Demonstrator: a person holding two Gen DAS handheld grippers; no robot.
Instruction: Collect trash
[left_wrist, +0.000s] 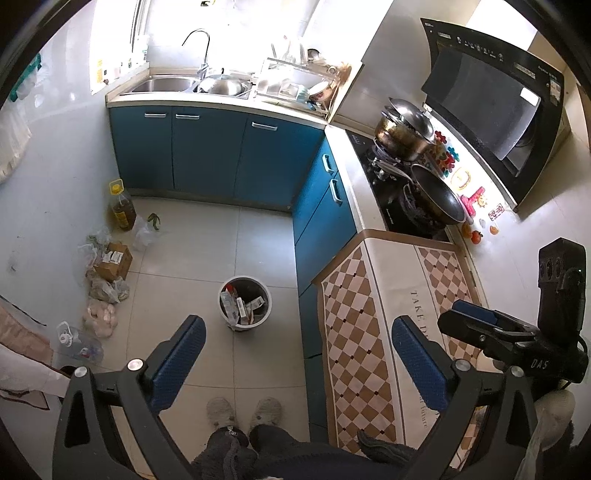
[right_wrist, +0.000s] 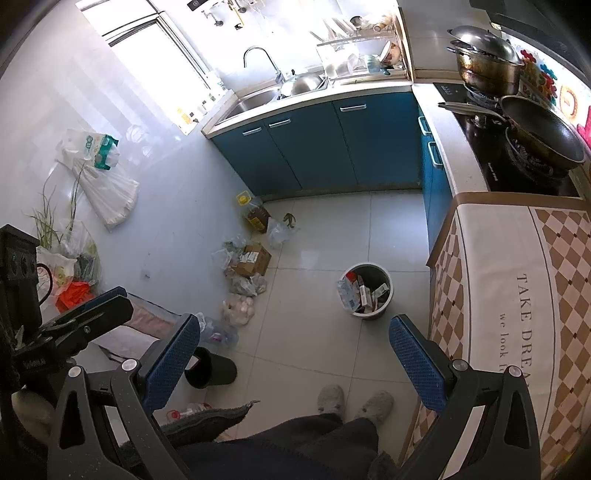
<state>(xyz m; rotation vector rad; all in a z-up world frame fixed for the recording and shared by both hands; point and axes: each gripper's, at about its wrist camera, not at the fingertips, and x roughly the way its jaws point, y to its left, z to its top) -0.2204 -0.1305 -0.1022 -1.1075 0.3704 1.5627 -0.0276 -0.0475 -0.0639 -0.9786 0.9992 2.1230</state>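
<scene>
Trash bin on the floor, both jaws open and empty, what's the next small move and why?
Probably lower the left gripper toward the plastic bottle lying by the wall: the trash bin already holds packaging, and both grippers are empty, so something loose must be picked up first.

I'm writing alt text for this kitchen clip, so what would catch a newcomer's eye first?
Probably the round trash bin standing alone mid-floor, already stuffed with cartons and wrappers. Next, the clutter along the left wall: a cardboard box, an oil jug and loose plastic bags. Both tools, left and right, hang open and empty above the person's slippers.
</scene>
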